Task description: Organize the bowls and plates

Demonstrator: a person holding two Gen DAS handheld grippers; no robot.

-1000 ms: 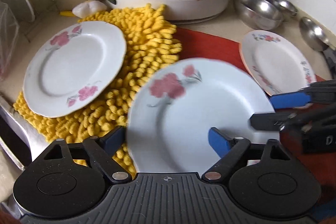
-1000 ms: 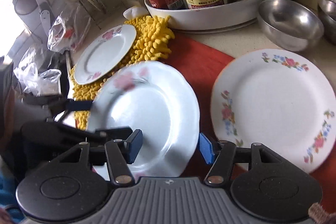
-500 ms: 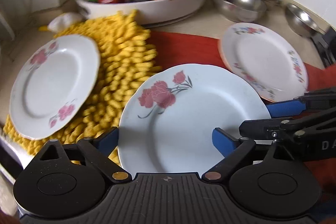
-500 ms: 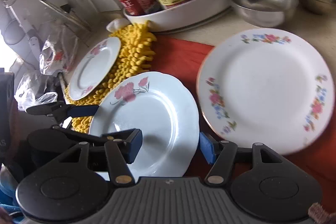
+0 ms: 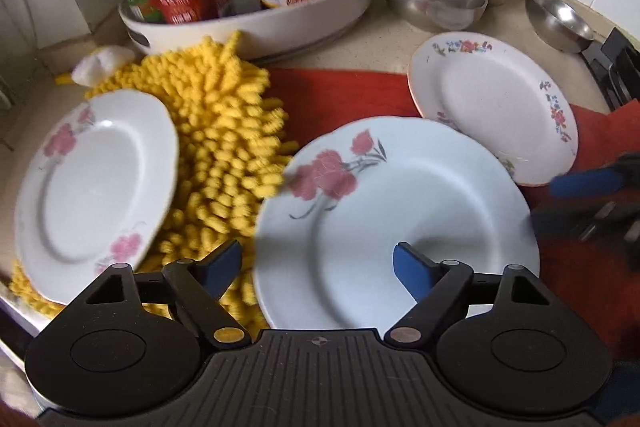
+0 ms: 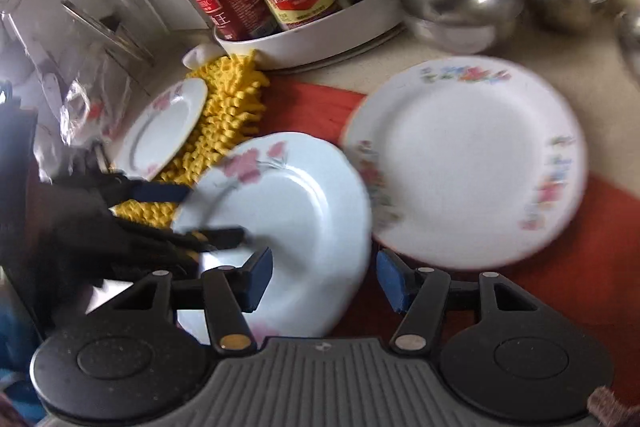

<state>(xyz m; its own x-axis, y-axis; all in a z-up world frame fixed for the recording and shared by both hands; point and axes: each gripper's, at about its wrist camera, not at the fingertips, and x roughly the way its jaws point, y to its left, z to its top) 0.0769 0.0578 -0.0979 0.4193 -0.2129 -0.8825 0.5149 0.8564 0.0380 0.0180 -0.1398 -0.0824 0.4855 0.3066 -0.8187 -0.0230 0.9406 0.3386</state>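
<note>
A white plate with pink flowers (image 5: 384,219) lies on the red mat, its left edge on the yellow mop cloth; it also shows in the right wrist view (image 6: 292,211). My left gripper (image 5: 318,267) is open, its fingers astride the plate's near left rim. My right gripper (image 6: 324,277) is open at the plate's right rim. A second pink-flower plate (image 5: 92,187) lies on the yellow cloth. A multicolour-flower plate (image 6: 468,163) lies to the right. Steel bowls (image 5: 434,1) stand behind.
A white round tray (image 5: 280,23) of sauce bottles stands at the back. The yellow mop cloth (image 5: 228,147) and red mat (image 5: 340,95) cover the counter. Plastic bags and glass lids (image 6: 92,39) stand at the left. A stove edge (image 5: 620,67) is at the right.
The pink-flower plate has shifted right, toward the multicolour plate. Both grippers stay open around its rims; the views have moved closer and swung a little.
</note>
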